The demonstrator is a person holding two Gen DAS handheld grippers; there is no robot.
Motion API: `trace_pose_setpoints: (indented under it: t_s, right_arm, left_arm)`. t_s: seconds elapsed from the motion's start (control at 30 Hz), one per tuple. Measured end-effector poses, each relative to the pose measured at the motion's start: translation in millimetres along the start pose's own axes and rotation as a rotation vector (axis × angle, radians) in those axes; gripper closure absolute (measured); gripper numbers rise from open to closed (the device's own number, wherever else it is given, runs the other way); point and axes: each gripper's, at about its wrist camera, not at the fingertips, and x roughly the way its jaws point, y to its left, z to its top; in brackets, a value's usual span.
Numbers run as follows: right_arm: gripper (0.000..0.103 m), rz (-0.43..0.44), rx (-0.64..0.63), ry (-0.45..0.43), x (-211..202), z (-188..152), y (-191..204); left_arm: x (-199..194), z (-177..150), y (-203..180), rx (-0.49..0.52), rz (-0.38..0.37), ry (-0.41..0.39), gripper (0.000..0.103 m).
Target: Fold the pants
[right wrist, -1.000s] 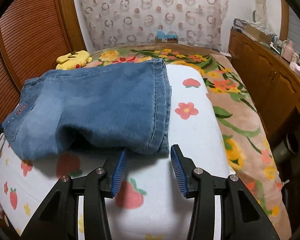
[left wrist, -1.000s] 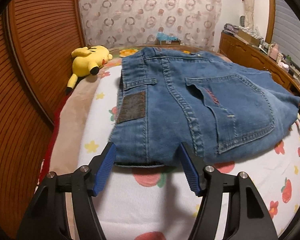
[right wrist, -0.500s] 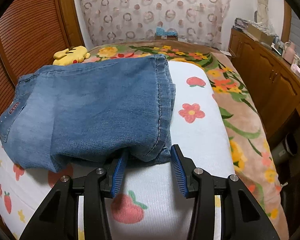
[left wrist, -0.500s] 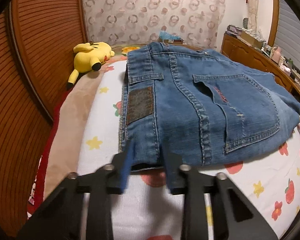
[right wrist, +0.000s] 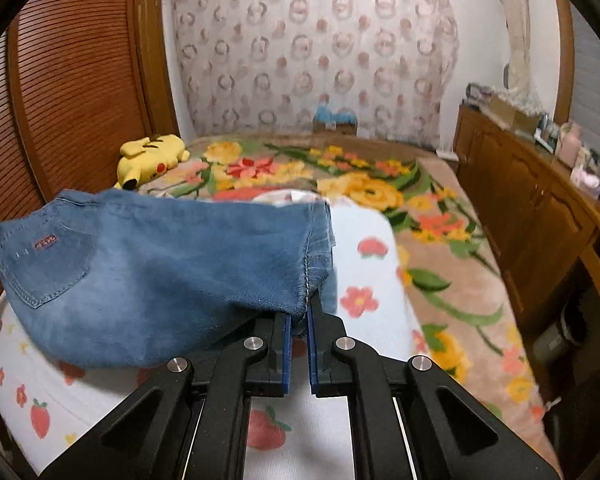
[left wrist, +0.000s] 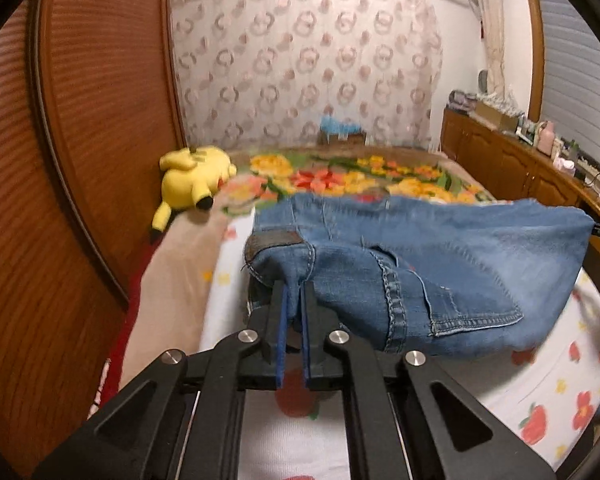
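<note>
The left gripper [left wrist: 294,292] was clamped on the waistband corner of the folded jeans [left wrist: 440,276], lifted off the fruit-print sheet [left wrist: 540,384]. A yellow plush toy [left wrist: 192,178] lay at ten o'clock. The right gripper [right wrist: 298,312] pinched the jeans' hem edge.

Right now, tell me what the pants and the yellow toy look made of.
Pants: blue denim, matte and faded, judging by the heavy topstitched seams and patch pocket. Yellow toy: probably soft plush fabric, going by its rounded, fuzzy, dull look; blur hides detail.

Faded matt denim pants [left wrist: 452,264]
</note>
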Motion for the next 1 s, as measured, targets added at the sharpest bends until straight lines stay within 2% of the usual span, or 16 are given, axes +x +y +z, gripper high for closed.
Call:
trace_pose_setpoints:
  t_s: [0.23,0.37,0.53,0.73,0.83,0.9,0.97,1.0]
  right_arm:
    - [0.098,-0.009,-0.018,-0.085,-54,-1,2]
    - [0.098,0.000,-0.014,-0.106,-87,-23,-2]
    - [0.097,0.033,-0.006,-0.066,-109,-70,-13]
    - [0.097,0.062,0.031,0.035,-99,-129,-18]
    - [0.097,0.064,0.068,0.058,-93,-145,-22]
    - [0.096,0.065,0.085,0.065,-92,-151,-23]
    - [0.097,0.066,0.095,0.064,-94,-148,-22]
    - [0.097,0.067,0.098,0.064,-92,-144,-20]
  left_arm:
    - [-46,23,7,-0.009,0.008,-0.086,0.097]
    - [-71,11,8,0.000,-0.011,-0.098,0.097]
    - [-83,-29,1,0.008,-0.059,-0.043,0.097]
    - [-80,-82,-11,0.018,-0.085,0.072,0.097]
    - [-78,-95,-14,0.013,-0.091,0.105,0.094]
    - [-80,-98,-14,0.014,-0.068,0.111,0.094]
    - [-85,-99,-15,0.020,-0.078,0.103,0.086]
    - [-87,-97,-15,0.023,-0.081,0.094,0.075]
